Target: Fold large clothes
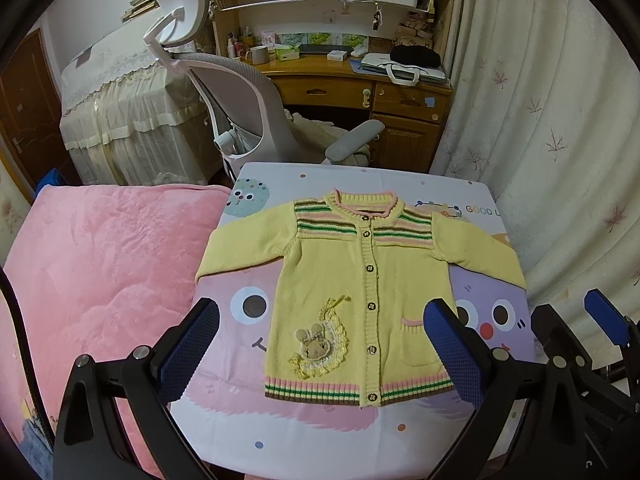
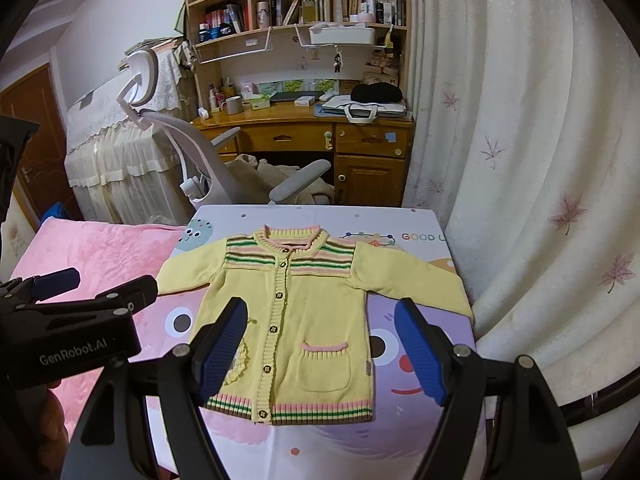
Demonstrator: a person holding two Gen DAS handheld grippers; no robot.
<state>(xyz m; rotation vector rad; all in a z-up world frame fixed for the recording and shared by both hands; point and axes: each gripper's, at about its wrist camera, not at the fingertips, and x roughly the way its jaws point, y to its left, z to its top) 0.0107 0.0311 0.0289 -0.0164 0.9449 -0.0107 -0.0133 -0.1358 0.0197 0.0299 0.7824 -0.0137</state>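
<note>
A yellow knitted cardigan (image 1: 352,280) with striped yoke and hem, a bunny patch and a pocket lies flat and buttoned on the cartoon-print table (image 1: 320,432), sleeves spread to both sides. It also shows in the right wrist view (image 2: 304,312). My left gripper (image 1: 320,332) is open and empty, held above the cardigan's lower half. My right gripper (image 2: 320,336) is open and empty, held above the pocket side. The right gripper's blue pad (image 1: 608,316) shows at the right edge of the left wrist view; the left gripper's body (image 2: 72,332) shows at the left of the right wrist view.
A pink blanket (image 1: 100,272) lies left of the table. A white office chair (image 1: 248,112) and a wooden desk (image 1: 360,92) with shelves stand behind. A floral curtain (image 1: 540,120) hangs close along the table's right side.
</note>
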